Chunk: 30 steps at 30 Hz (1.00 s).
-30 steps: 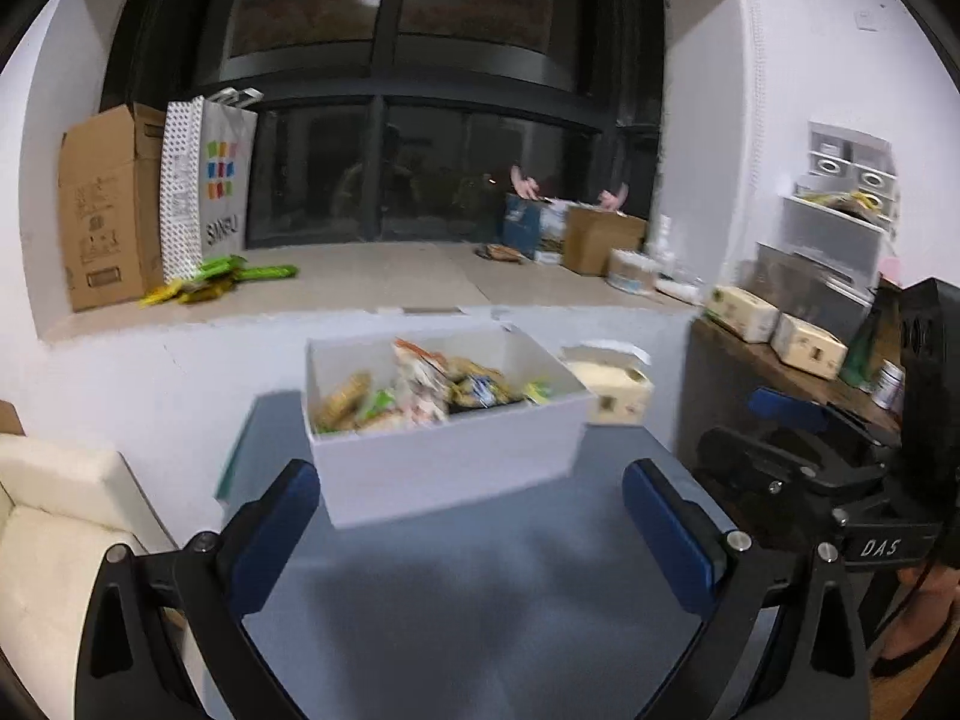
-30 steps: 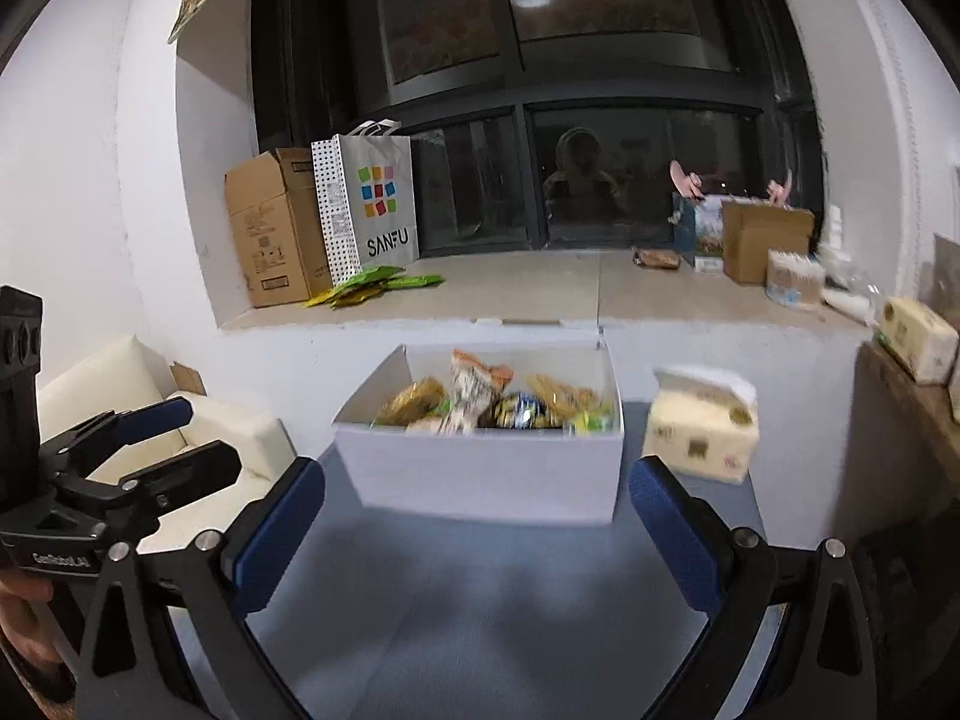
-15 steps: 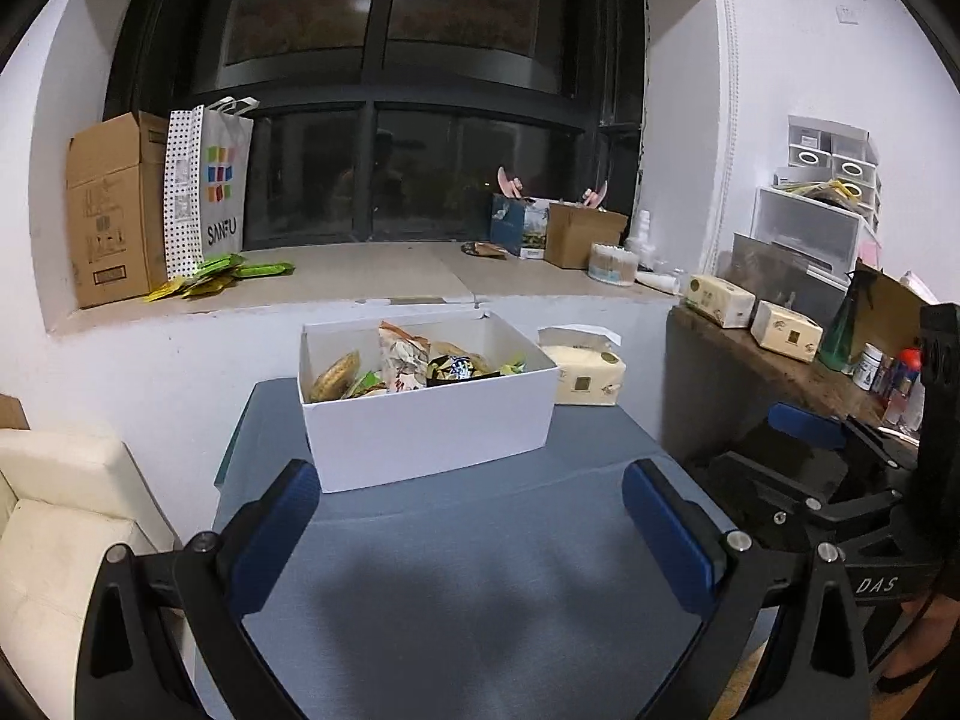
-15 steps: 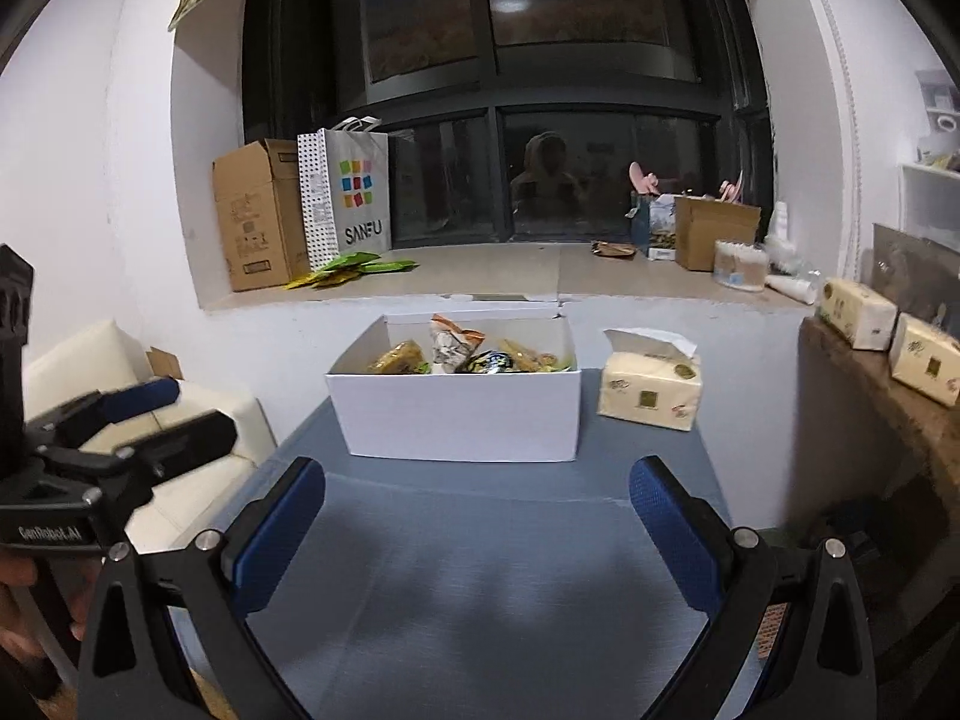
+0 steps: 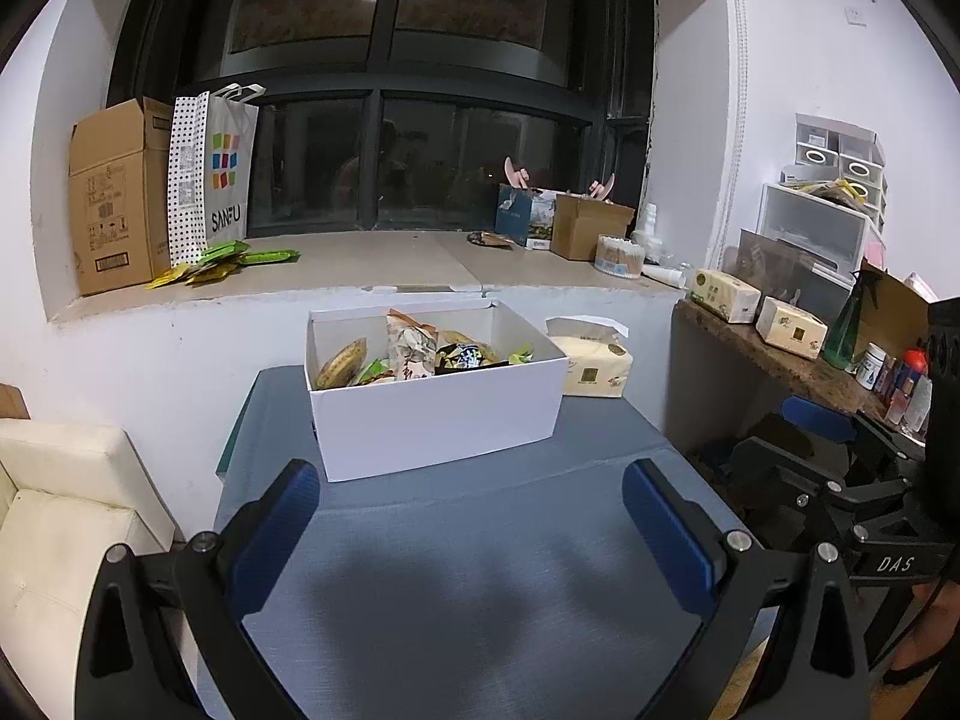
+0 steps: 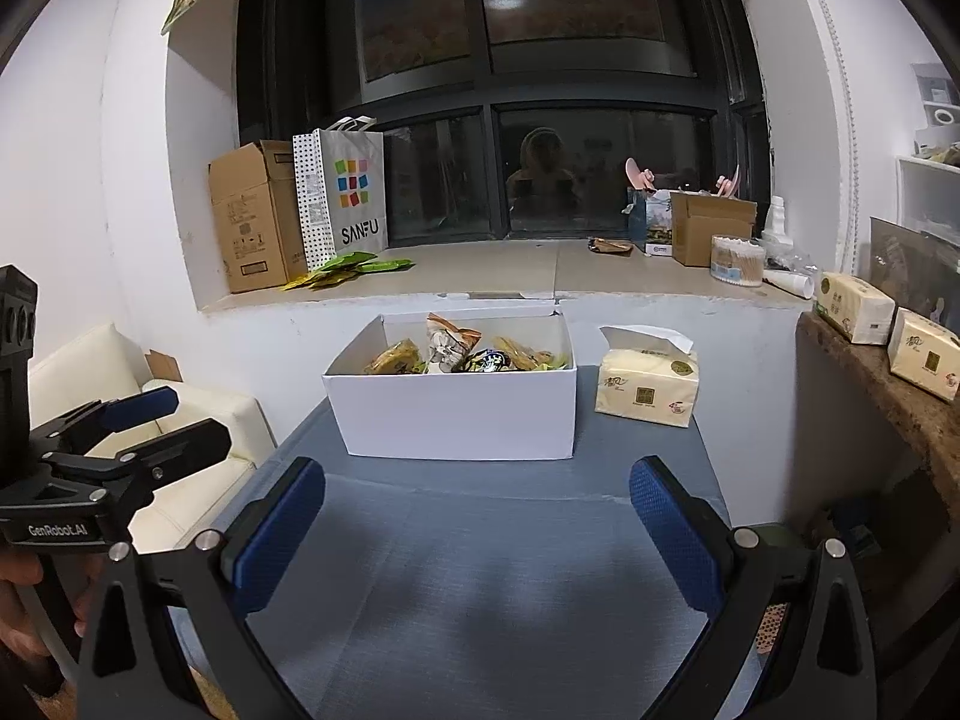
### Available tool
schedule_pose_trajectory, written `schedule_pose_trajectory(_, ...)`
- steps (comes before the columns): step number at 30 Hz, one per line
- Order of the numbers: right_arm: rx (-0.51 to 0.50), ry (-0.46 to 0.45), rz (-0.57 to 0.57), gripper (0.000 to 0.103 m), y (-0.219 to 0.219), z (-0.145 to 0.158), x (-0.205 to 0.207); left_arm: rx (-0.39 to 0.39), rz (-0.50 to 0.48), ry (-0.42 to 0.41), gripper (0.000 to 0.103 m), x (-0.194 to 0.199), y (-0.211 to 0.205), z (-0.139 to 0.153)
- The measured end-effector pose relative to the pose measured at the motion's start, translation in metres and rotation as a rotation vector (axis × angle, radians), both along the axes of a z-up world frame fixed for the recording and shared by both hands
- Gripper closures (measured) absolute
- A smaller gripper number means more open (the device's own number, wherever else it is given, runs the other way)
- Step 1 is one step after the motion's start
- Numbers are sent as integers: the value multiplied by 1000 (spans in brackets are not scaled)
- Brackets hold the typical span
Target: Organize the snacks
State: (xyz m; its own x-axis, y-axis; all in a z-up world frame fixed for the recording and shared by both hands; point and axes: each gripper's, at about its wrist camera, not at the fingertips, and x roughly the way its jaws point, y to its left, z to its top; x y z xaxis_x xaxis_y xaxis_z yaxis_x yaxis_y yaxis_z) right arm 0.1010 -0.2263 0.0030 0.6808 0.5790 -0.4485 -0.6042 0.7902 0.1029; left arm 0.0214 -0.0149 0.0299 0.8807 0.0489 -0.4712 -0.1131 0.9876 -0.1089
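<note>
Both grippers hang over the near end of the blue-grey table (image 5: 480, 540), neither one touching anything. The left gripper (image 5: 474, 510) fills the bottom of its own view, its blue pads spread wide with only bare tabletop between them. The right gripper (image 6: 477, 510) sits the same way at the bottom of its view, released and empty.

The white box (image 5: 438, 414) stands in the middle of each frame, at the far end of the table against the white wall under the window ledge (image 5: 372, 267). Its lid is off and the snacks (image 5: 414, 351) are piled inside: a tan packet leaning in the left end, a pale wrapper standing up in the centre, a dark packet and some green ones toward the right. A tissue pack (image 6: 648, 384) lies on the table just right of the box, apart from it.

On the ledge, in the upper left of the left view, a cardboard box (image 5: 114, 198) stands next to a spotted paper bag (image 5: 210, 180), with more green packets (image 5: 222, 258) scattered at the bag's foot. A smaller carton (image 5: 588, 225) is at the right end of the ledge.

In the left view the other gripper shows at the right edge, low down, and in the right view the left one shows at the left edge over a cream sofa (image 6: 108, 372).
</note>
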Motion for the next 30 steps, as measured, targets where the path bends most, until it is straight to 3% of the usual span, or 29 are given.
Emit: schedule_pose_trajectory(30, -14, 21, -17, 0, -1, -2, 4, 5, -10, 24, 0, 2, 2, -7)
